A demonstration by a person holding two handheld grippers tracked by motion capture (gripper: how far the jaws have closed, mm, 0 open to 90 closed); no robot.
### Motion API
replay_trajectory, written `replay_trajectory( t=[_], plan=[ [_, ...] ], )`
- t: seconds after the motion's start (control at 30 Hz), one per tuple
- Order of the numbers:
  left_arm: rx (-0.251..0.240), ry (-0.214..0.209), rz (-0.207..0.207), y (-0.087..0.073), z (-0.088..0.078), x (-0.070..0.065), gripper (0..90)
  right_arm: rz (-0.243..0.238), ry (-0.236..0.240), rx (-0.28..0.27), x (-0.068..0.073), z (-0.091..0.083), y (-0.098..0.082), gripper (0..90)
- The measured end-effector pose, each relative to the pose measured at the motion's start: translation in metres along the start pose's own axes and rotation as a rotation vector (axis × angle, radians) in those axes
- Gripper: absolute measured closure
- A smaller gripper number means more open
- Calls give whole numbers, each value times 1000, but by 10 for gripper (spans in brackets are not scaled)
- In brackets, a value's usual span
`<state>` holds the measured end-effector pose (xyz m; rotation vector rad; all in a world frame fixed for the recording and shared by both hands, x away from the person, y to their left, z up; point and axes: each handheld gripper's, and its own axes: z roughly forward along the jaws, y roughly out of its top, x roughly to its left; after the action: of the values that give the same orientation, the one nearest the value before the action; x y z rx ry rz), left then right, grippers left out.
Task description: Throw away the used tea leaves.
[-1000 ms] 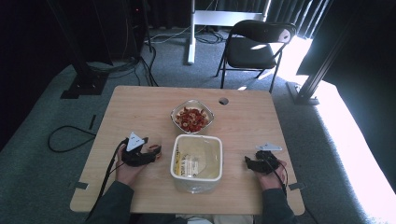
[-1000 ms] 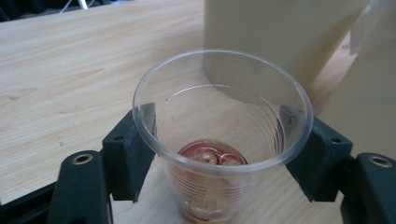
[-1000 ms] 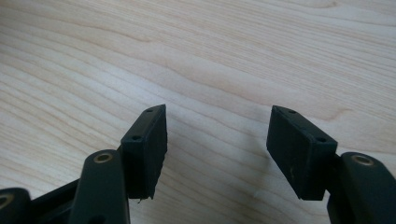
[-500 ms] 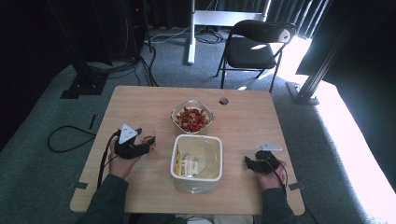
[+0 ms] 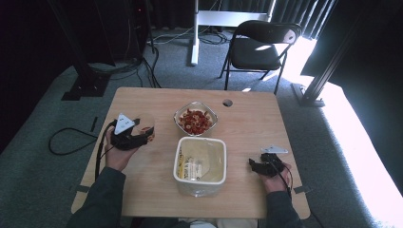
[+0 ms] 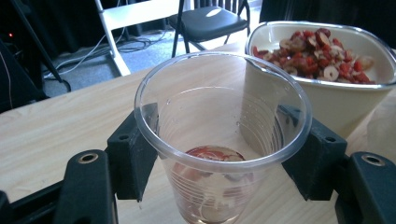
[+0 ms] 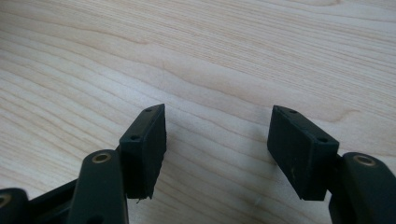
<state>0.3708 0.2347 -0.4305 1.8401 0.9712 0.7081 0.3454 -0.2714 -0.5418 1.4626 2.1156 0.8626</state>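
While left gripper point(image 6: 219, 158) jaws clamp clear ribbed cup point(image 6: 223, 135) | red bits at bottom | right gripper point(image 7: 217, 149) jaws wide

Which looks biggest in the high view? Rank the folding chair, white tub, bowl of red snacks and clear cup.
1. Folding chair, though it stands farther back.
2. White tub.
3. Bowl of red snacks.
4. Clear cup, held in the left claw.

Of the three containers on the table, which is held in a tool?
The clear plastic cup, clamped by the left tool; the dried-fruit bowl and white tub stand free.
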Motion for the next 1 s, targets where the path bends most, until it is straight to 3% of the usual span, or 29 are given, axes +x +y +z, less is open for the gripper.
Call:
replay_trajectory(
  t=[0.33, 1.0],
  plan=[
    [-3, 12, 10, 20, 1, 14, 335, 4, 1, -9, 0, 1, 0, 365],
    [-17, -4, 50, 50, 11, 15, 335, -3, 7, -23, -2, 2, -1, 365]
  ],
)
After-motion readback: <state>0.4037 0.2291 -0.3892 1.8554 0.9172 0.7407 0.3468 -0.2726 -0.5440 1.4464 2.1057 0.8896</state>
